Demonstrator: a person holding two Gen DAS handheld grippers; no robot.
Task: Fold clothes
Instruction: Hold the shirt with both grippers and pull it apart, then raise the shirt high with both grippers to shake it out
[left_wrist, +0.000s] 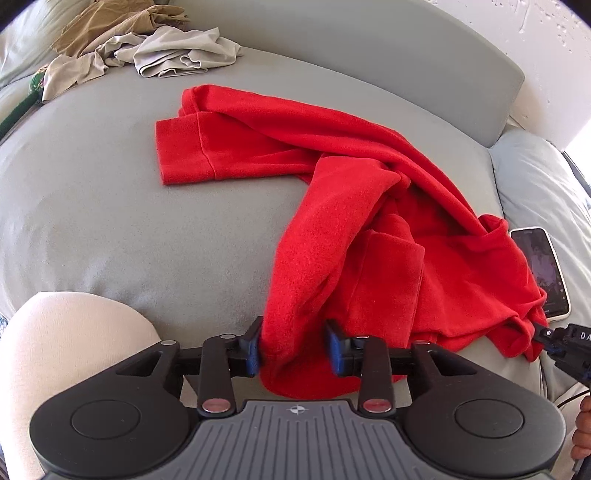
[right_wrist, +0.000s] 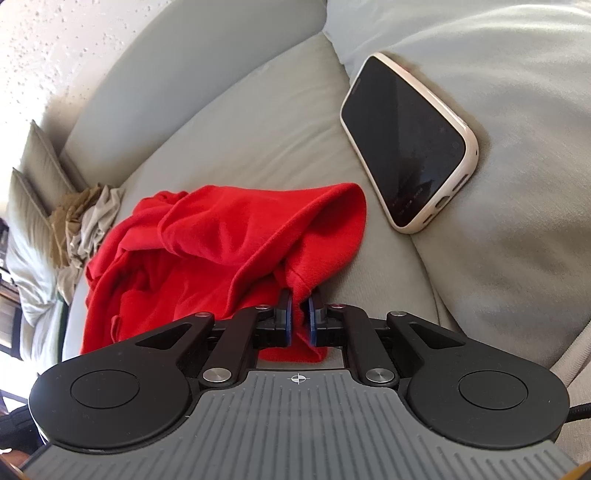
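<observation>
The red shirt (left_wrist: 362, 221) lies crumpled on the sofa seat (left_wrist: 110, 229). The left gripper (left_wrist: 293, 349) straddles its near hem, jaws apart. The right gripper (right_wrist: 300, 314) pinches its right edge near the phone (right_wrist: 410, 144); bare cushion lies left.

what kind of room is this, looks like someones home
Most likely a living room at home: the red garment lies on a grey sofa with cushions, a phone rests on one cushion, and more crumpled clothes wait further along the seat.

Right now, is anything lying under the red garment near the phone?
The red garment lies on the grey cushion; its edge reaches the phone without covering it. Anything beneath the bunched folds is hidden.
</observation>
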